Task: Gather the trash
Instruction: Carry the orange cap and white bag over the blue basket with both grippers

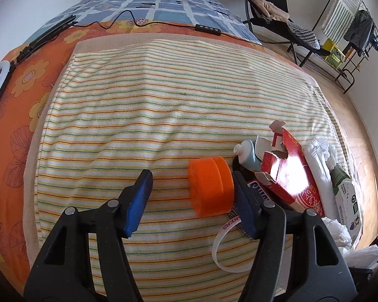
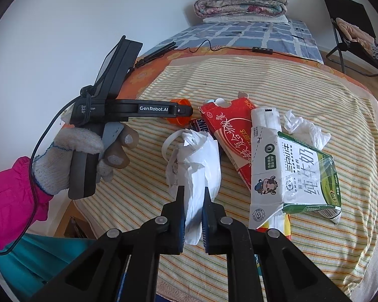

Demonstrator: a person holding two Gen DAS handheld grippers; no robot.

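Note:
An orange plastic cap (image 1: 210, 185) lies on its side on the striped towel (image 1: 151, 105). My left gripper (image 1: 191, 176) is open around it: the cap rests against the right finger and the left finger stands well clear. To its right is a trash pile: a toothpaste tube (image 1: 248, 154), a torn red carton (image 1: 289, 166) and a milk carton (image 1: 345, 188). In the right wrist view my right gripper (image 2: 192, 191) is shut on a crumpled white plastic bag (image 2: 196, 156), beside the red carton (image 2: 229, 130) and milk carton (image 2: 294, 176). The left gripper (image 2: 184, 112) partly hides the cap (image 2: 180, 101).
A gloved hand (image 2: 70, 156) with a pink sleeve holds the left gripper. Crumpled tissue (image 2: 305, 128) and a white band (image 1: 221, 241) lie by the pile. A black cable with a remote (image 1: 206, 28) crosses the bed. A folding chair (image 1: 267, 7) and clothes rack (image 1: 352, 37) stand beyond the bed's right edge.

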